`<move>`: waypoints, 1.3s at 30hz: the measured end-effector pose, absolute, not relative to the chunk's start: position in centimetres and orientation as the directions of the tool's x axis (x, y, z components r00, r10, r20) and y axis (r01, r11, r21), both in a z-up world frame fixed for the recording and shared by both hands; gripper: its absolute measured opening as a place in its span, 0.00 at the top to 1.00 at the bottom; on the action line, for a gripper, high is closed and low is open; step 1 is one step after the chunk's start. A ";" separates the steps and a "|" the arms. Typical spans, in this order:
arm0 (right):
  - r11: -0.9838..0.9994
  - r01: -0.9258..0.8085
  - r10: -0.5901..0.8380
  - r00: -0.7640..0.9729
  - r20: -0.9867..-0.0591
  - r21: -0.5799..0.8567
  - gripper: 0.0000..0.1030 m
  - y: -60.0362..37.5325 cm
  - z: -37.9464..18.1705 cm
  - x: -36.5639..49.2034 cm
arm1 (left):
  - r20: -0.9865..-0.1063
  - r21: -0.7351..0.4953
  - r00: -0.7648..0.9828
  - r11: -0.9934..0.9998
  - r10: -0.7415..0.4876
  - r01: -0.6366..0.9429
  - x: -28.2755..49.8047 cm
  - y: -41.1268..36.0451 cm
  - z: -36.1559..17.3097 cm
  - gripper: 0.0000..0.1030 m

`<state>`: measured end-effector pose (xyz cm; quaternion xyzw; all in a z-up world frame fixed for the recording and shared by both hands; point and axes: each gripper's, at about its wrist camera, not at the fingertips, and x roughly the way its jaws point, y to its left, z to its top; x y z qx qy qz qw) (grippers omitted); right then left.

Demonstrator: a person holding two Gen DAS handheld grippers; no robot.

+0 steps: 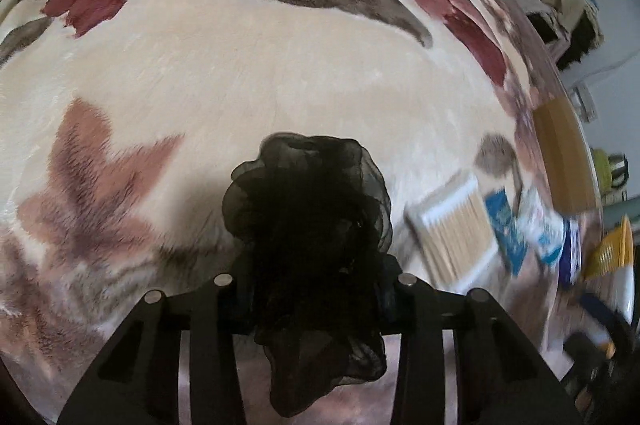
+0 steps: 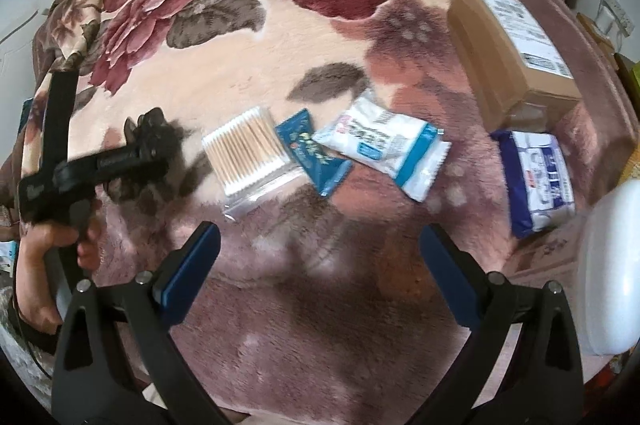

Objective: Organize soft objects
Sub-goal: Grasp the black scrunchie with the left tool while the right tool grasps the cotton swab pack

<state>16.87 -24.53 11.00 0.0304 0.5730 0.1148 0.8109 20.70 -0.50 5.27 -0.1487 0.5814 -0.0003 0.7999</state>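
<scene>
While you've got both tools pointed steeply down at the bed, this is how it looks:

Left gripper (image 1: 310, 289): your jaws are pulled in narrow and clamped on the black sheer ruffled scrunchie (image 1: 308, 209). No earlier picture, so I'll only say it's pinched.

Scrunchie spot: it bulges out past the fingertips toward 12 o'clock in the left wrist view, low over the plush cream blanket with dark red flowers (image 1: 248, 73). Can't tell if it touches the pile. From the right wrist view it's the dark blob (image 2: 150, 133) at 9 o'clock, with your hand (image 2: 44, 257) on the tool's handle below it.

Right gripper (image 2: 320, 265): jaws spread wide, blue pads (image 2: 188, 265) showing, nothing between them, just the mauve part of the blanket underneath.

Loose stuff: a clear flat pack of wooden cotton swabs (image 2: 250, 153) sits near 11 o'clock from your right fingertips. Touching its right edge is a small blue foil sachet (image 2: 312, 153), and the sachet's far end is just beside a white-and-blue plastic wipes packet (image 2: 384, 149) at about 1 o'clock.

Further out: a white soft pack with dark blue edges (image 2: 540, 177) at 2 o'clock, right below a brown cardboard box with a white shipping label (image 2: 508, 57).

Edge of frame: a white rounded plastic thing (image 2: 612, 265) at 3 o'clock, too blurred to name.
</scene>
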 end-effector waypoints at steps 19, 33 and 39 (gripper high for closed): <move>0.939 -0.232 0.312 0.271 -0.911 0.253 0.02 -16.9 5.5 23.0 | -0.898 -0.370 0.304 0.919 -0.317 -0.134 17.0 1.6 3.1 0.50; 0.920 -0.384 0.203 0.289 -0.936 0.081 0.17 -14.1 2.7 20.6 | -0.904 -0.334 0.326 0.934 -0.277 -0.131 16.6 1.0 3.0 0.57; 0.922 -0.360 0.250 0.278 -0.928 0.141 0.32 -15.8 3.8 18.5 | -0.905 -0.318 0.333 0.941 -0.264 -0.118 15.4 1.0 3.6 0.64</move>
